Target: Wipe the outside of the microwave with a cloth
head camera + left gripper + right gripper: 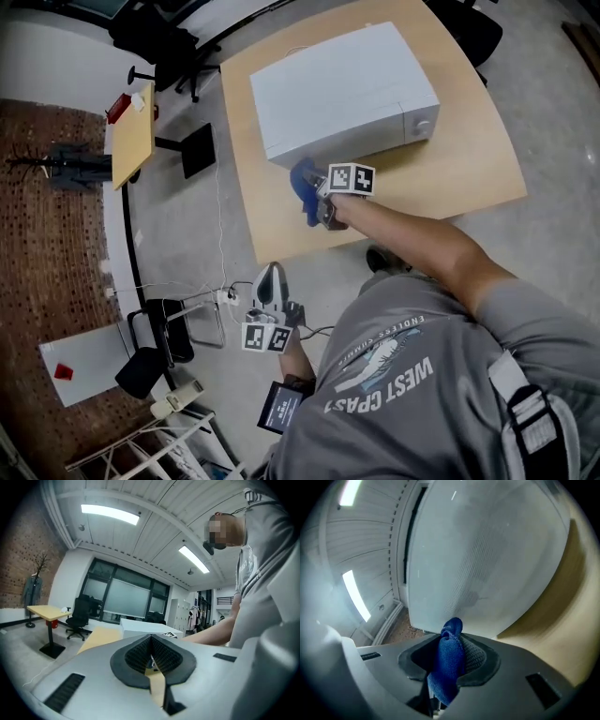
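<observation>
Grey floor surrounds a pale wooden table [469,159], and on it sits a white microwave [342,89] that takes up much of the top. The right gripper [317,199] reaches over the table's near edge with its fingers clenched on a blue cloth [305,187]. The cloth is bunched between the pads and its folded end pokes out past the fingertips. In the right gripper view the microwave's white side fills the space straight ahead of those fingers, with the tabletop off to one side of them. From the head view the cloth lies at the microwave's near corner, just beside it; whether it touches the casing I cannot tell.

The left gripper [271,279] hangs off the table, over the floor and close to the person's body, well apart from the right fingers and the cloth. Its fingers are pressed together with nothing between them. Beyond them, in the left gripper view, the table and the microwave lie ahead, and the person's arm stretches out toward the right. Farther off on the other side stand a small yellow-topped side table [133,136] and a black office chair [159,42].
</observation>
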### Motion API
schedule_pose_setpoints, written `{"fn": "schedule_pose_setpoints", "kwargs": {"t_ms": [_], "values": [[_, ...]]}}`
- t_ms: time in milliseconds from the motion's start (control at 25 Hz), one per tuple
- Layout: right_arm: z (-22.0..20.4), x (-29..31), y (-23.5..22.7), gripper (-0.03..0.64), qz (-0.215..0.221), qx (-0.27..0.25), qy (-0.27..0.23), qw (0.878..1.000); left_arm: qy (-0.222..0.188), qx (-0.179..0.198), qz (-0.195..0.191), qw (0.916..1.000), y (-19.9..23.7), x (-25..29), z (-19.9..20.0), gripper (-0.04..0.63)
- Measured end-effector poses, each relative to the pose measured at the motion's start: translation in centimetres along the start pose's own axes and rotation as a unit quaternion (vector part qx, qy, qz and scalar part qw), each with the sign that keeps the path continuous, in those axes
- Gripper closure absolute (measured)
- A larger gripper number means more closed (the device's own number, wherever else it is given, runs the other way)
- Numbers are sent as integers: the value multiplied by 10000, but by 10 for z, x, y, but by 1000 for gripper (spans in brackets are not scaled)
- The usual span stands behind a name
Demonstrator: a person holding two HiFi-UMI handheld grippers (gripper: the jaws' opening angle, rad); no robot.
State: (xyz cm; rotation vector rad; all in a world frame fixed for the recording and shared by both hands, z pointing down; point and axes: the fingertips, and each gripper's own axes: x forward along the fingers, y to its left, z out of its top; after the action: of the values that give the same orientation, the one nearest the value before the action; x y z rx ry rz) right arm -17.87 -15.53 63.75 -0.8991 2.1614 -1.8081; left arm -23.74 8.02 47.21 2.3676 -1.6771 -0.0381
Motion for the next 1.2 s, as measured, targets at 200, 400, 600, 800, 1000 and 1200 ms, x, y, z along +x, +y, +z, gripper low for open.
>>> {"fn": "schedule_pose_setpoints", "kwargs": {"t_ms": [200,400,600,800,1000,1200], "values": [[5,46,-9,509,164,1180,-391,9921,221,214,123,9995,27,3,9,572],[32,15,-31,509,360,1902,-693,9786,327,174,71,9993,48,15,4,572],[95,-66,-63,509,283,2072,-1292,9693,402,145,-391,9983,47,47,-1,572],[169,-161,-125,509,-135,2186,-2500,9431,447,125,-810,9956,34,79,-6,572],[192,-197,-152,511,-320,2174,-3093,9252,503,154,-1115,9924,33,92,-6,572],[192,-199,-150,511,-300,2209,-3189,9212,537,207,-1317,9896,28,102,-2,572]]}}
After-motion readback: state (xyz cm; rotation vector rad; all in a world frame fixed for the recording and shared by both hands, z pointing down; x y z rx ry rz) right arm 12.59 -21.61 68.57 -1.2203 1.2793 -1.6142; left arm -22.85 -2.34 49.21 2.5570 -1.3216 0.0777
